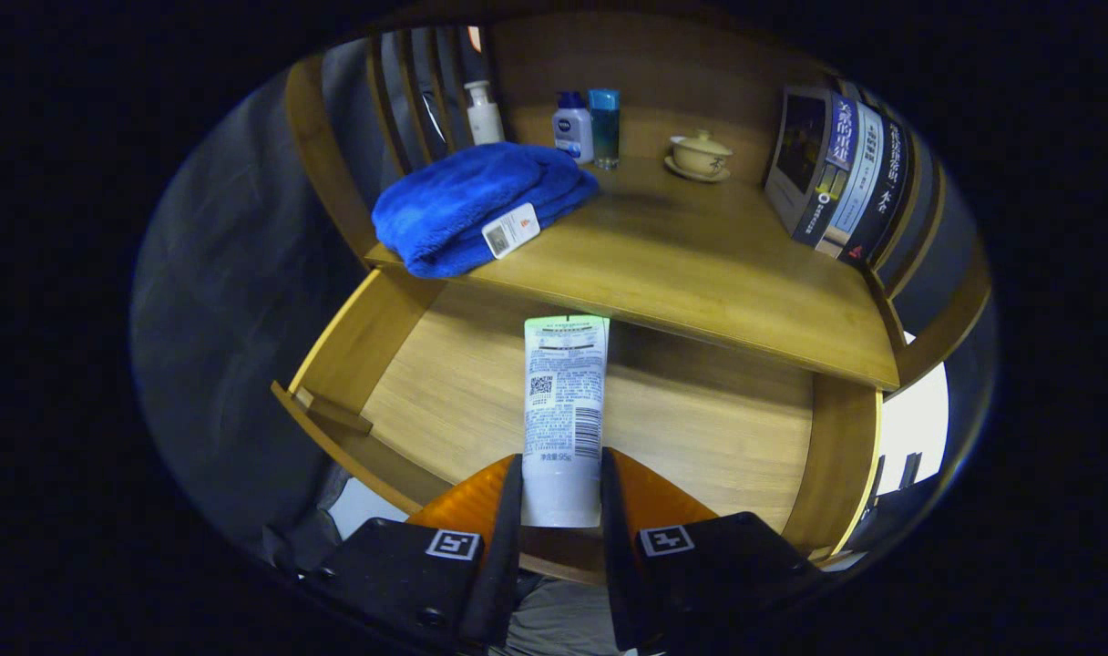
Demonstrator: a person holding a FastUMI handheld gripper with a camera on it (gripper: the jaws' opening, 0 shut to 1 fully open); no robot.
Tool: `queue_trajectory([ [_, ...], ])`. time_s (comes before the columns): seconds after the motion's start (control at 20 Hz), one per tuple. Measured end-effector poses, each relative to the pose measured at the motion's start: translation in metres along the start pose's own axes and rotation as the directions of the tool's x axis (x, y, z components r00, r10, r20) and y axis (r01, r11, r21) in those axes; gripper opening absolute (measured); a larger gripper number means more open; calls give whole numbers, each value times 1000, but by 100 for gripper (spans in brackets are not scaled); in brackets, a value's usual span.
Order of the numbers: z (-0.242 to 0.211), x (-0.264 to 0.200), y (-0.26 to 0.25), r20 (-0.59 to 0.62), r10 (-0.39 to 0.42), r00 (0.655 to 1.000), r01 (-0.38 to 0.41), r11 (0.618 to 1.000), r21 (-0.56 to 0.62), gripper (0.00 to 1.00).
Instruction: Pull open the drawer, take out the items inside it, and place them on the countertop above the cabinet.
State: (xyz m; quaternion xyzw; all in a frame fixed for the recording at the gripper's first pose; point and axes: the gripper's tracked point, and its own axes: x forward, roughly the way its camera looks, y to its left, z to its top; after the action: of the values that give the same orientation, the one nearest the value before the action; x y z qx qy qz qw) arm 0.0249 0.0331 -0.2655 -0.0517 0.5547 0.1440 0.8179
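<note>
The wooden countertop (700,264) runs across the cabinet, backed by a wooden wall panel, with slatted wooden sides at its left and right ends. Below its front edge the drawer (445,392) stands pulled open, its bare wooden floor showing.

On the countertop, a folded blue towel (477,205) with a tag lies at the front-left corner, slightly overhanging the edge. Along the back edge stand 3 bottles: a white bottle (484,112) by the left slats, then a white bottle with a blue cap (573,128) touching or just beside a blue bottle (604,126). A lidded cup on a saucer (699,156) sits right of them. 3 books (836,173) lean upright at the right end.

The gripper (561,497) is closed narrowly on a white tube (565,410), both fingers pressing its lower sides. The tube stands over the drawer's middle, its top reaching the countertop's front edge.
</note>
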Motion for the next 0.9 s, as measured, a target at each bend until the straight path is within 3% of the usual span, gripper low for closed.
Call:
queue_trajectory([
  [0.25,12,-30,10,173,-3,985,8,1000,-26,50],
  [0.55,67,-54,8,389,-17,921,25,1000,-16,49],
  [0.9,130,-17,-2,470,-15,883,-41,993,109,49],
])
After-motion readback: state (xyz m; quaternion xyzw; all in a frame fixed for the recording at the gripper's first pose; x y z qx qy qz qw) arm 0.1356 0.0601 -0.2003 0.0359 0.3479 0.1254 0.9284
